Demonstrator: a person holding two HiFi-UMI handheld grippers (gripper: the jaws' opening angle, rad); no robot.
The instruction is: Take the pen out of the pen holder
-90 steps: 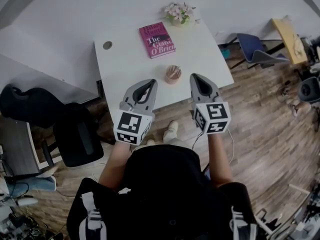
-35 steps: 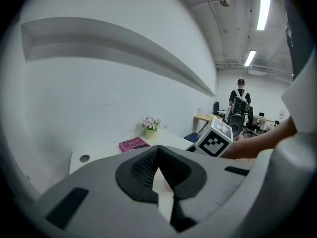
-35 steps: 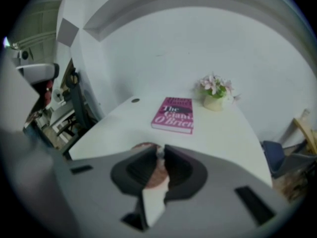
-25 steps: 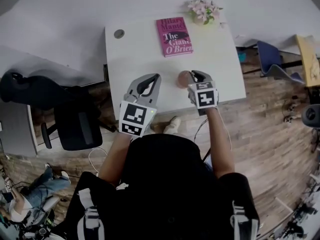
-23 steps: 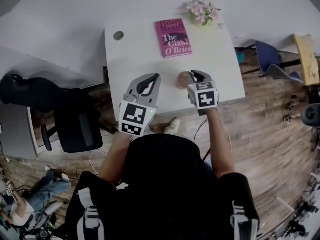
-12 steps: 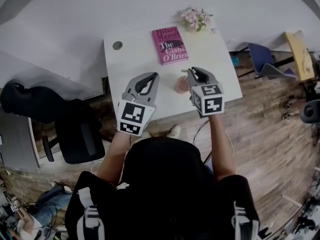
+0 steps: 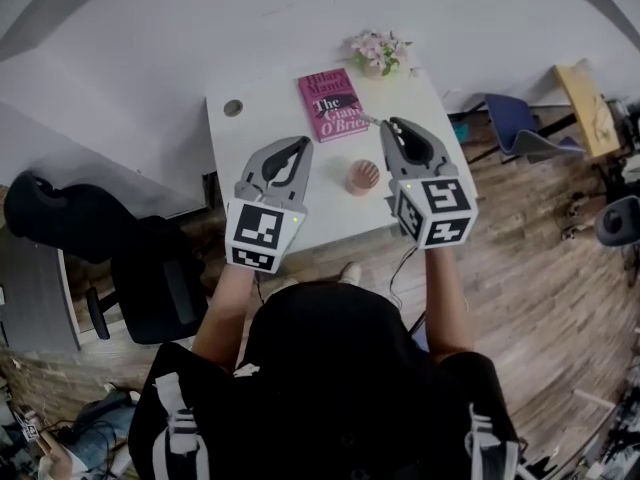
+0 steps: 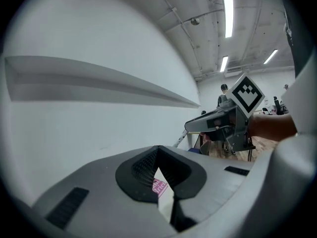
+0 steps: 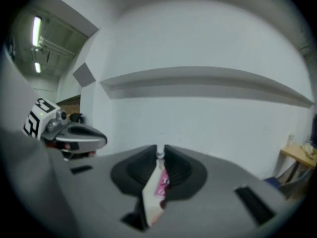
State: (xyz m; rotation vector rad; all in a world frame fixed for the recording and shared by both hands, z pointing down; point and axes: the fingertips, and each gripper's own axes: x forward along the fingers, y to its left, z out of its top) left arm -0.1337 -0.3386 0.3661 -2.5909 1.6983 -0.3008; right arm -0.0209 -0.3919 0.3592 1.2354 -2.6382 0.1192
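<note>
The pink pen holder (image 7: 362, 176) stands upright near the front edge of the white table (image 7: 255, 128), between my two grippers and below them. High over the table, my right gripper (image 7: 392, 125) is shut on a thin pen (image 7: 371, 120) that juts left from its tips. In the right gripper view the pen's pale end (image 9: 159, 154) shows pinched between the tips of the right gripper (image 9: 159, 150). My left gripper (image 7: 298, 145) hangs left of the holder, shut with nothing in it. In the left gripper view the left gripper's (image 8: 158, 148) tips meet.
A magenta book (image 7: 332, 104) lies behind the holder and a small pot of pink flowers (image 7: 378, 53) stands at the back edge. A cable hole (image 7: 233, 108) is at the table's back left. A black office chair (image 7: 150, 268) stands left; a blue chair (image 7: 515, 118) stands right.
Both grippers have risen, the right one more. The right gripper was down at the pen holder's rim; now it is well above and behind it with the pen clear of the holder.
</note>
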